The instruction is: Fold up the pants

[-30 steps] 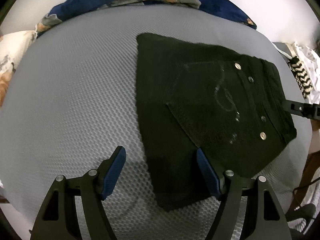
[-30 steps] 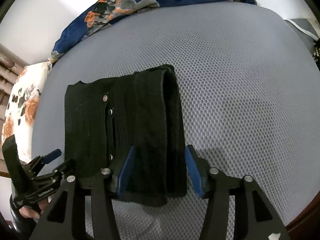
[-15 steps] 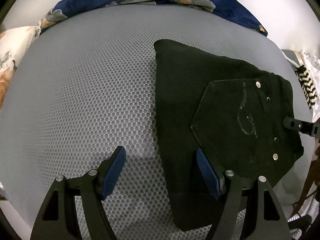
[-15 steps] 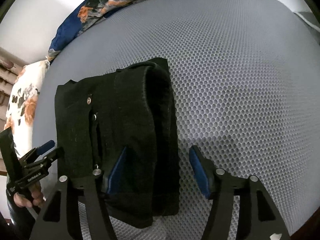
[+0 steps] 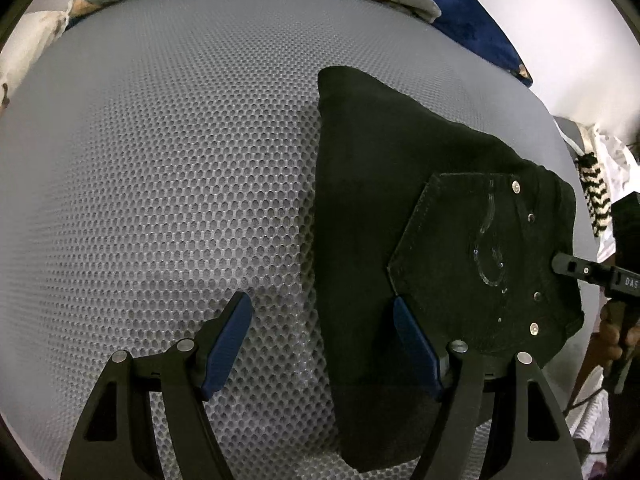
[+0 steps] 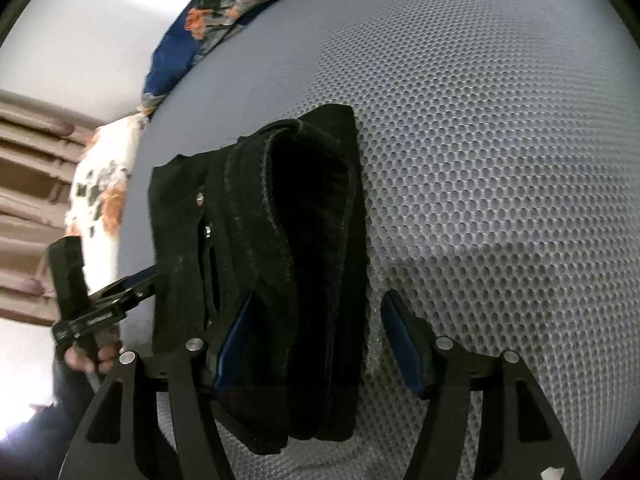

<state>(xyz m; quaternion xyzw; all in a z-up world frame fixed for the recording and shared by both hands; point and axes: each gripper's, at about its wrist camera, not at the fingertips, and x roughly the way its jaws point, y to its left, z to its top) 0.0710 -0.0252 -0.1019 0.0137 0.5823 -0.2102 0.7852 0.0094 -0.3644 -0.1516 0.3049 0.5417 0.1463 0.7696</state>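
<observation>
Left wrist view: left gripper (image 5: 320, 344) stands wide open over the folded black denim pants' (image 5: 420, 208) edge, w/ nothing held. Right gripper (image 6: 316, 340) also open, folded layers between its fingers, pads not pressing.

Matt black denim pants (image 5: 432, 216) with shiny metal rivets, a stitched pocket and glinting beadwork, grey honeycomb mesh cloth bed cover (image 5: 160, 184) — rough and open-textured, soft navy floral blanket (image 5: 460, 12), left gripper (image 5: 320, 344) — matt black plastic, blue rubbery pads (image 5: 228, 336).
</observation>
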